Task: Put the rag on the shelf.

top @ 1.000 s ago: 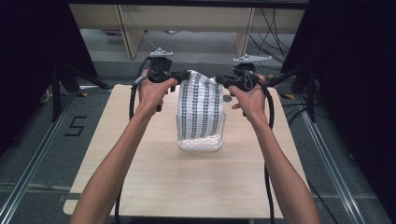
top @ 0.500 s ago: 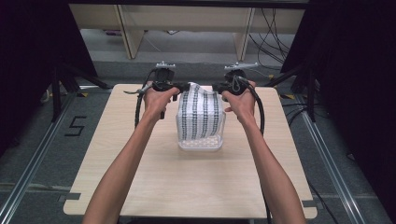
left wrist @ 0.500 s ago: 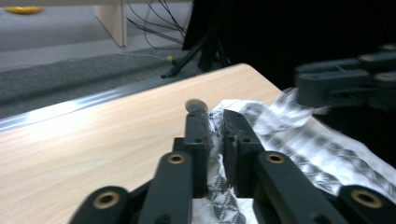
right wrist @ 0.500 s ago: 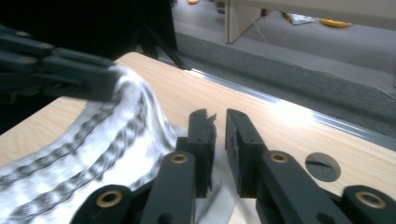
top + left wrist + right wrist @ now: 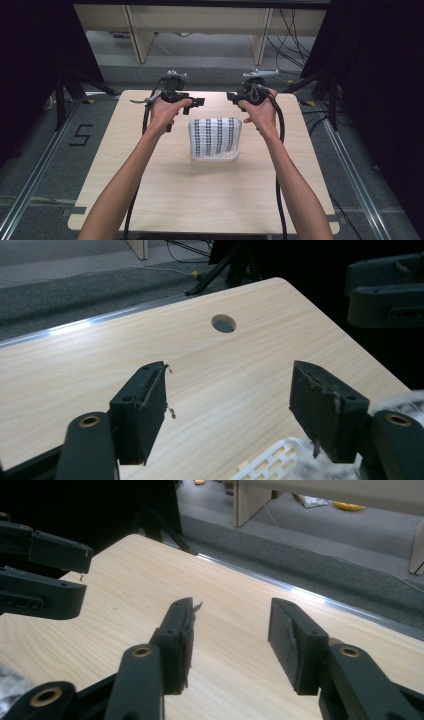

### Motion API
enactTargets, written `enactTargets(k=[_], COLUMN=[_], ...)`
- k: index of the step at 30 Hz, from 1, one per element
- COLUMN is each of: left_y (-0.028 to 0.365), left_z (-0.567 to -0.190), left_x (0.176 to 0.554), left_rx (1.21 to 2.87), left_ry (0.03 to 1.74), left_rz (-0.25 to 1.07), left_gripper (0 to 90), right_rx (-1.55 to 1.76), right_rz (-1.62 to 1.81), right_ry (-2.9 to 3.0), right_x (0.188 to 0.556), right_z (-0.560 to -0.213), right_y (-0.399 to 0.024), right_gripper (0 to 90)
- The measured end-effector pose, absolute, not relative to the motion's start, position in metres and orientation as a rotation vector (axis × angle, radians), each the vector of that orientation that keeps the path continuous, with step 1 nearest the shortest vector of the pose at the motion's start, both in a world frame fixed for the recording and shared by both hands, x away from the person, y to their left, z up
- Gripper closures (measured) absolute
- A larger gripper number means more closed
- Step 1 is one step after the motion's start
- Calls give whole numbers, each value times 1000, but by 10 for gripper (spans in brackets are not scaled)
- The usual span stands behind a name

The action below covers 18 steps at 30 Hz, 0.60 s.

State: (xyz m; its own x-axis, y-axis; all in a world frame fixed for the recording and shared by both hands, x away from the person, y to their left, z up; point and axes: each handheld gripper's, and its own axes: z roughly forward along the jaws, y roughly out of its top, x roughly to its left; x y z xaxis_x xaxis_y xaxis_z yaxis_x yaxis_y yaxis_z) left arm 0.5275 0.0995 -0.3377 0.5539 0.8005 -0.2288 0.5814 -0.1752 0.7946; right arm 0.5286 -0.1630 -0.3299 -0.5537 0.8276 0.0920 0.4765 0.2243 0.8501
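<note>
While both sets of jaws gape empty, left gripper (image 5: 192, 101) and right gripper (image 5: 234, 97) flank the patterned cloth-covered basket (image 5: 215, 139), lying nearer the person on the worktop (image 5: 150, 190).

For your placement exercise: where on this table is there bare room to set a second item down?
The light wooden table is bare in front of the white lattice basket holding patterned cloth, between the forearms, and along both side edges. The far edge is crowded by the left gripper and right gripper.

basket (image 5: 214, 139) mid-table (image 5: 150, 190), left gripper (image 5: 197, 102) and right gripper (image 5: 231, 97) behind it, apart
</note>
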Motion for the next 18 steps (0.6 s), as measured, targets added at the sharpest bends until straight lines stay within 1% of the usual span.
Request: enactTargets(k=[6, 12, 13, 15, 18], left_y=[112, 120, 122, 123, 126], left_z=[-337, -336, -335, -334, -331], left_x=[512, 501, 496, 493, 484], left_rx=[1866, 1853, 1865, 1867, 1866], left_ry=[1104, 1089, 1076, 1074, 1046], left_rz=[278, 257, 251, 262, 263], left_gripper=[277, 254, 247, 224, 222], right_rx=[1162, 1155, 1138, 1138, 1117], right_rz=[1267, 1285, 1289, 1296, 1299], right_ry=[2186, 2223, 2225, 2228, 2224], right_x=[513, 503, 501, 497, 493], right_z=[-324, -324, -323, -321, -317], right_y=[-169, -168, -168, -168, -168], right_gripper=[462, 426, 408, 399, 389])
